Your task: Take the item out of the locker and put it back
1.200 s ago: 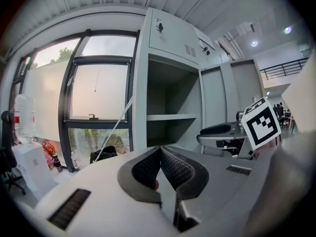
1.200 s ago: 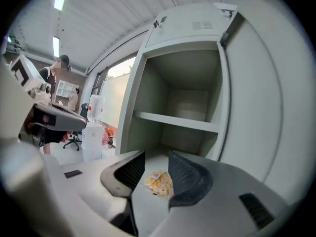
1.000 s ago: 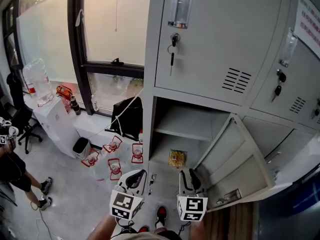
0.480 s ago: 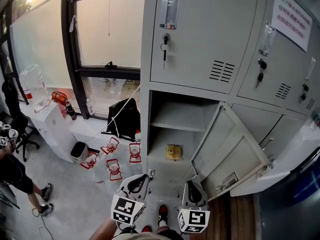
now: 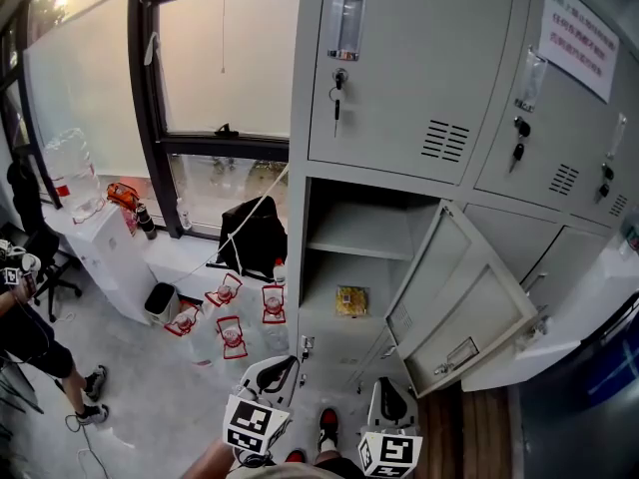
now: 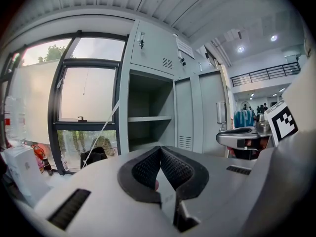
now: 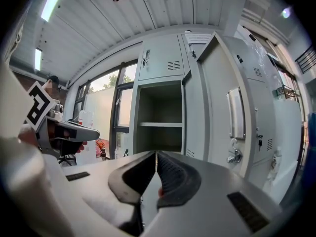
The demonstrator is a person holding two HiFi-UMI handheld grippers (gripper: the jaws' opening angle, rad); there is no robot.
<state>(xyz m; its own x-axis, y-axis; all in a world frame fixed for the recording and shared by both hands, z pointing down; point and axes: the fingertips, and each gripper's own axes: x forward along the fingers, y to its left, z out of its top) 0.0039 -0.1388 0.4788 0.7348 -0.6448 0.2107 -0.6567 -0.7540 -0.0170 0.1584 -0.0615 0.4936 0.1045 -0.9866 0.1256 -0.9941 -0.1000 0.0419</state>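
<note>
Both tools have dropped lower in the head view and sit further back from the locker than a second ago, and the right tool's jaws have gone from partly apart to together. The item has not moved.

Left tool (image 5: 278, 367): pads meet at the tip in its own view, nothing between them. Right tool (image 5: 387, 393): jaws together, also empty. Both are held low in front of the person, side by side and well apart from the locker opening, pointing toward it.

Item: small yellow packet (image 5: 349, 301) lying flat on the floor of the open lower compartment of the grey locker (image 5: 399, 88), under the inner shelf (image 5: 359, 239) and roughly centred. The shelf itself is bare. The locker door (image 5: 469, 307) is swung wide to the right. The upper door is shut, with a key (image 5: 337, 93) hanging in its lock.

Progress, as a judgement: the packet is inside and neither tool holds anything, so this is either before the take-out or after the put-back. With the tools backing off shut, the put-back looks more likely done. If so, at most closing the door is left. If not, the whole reach, grasp, remove and return is still to do.
</note>
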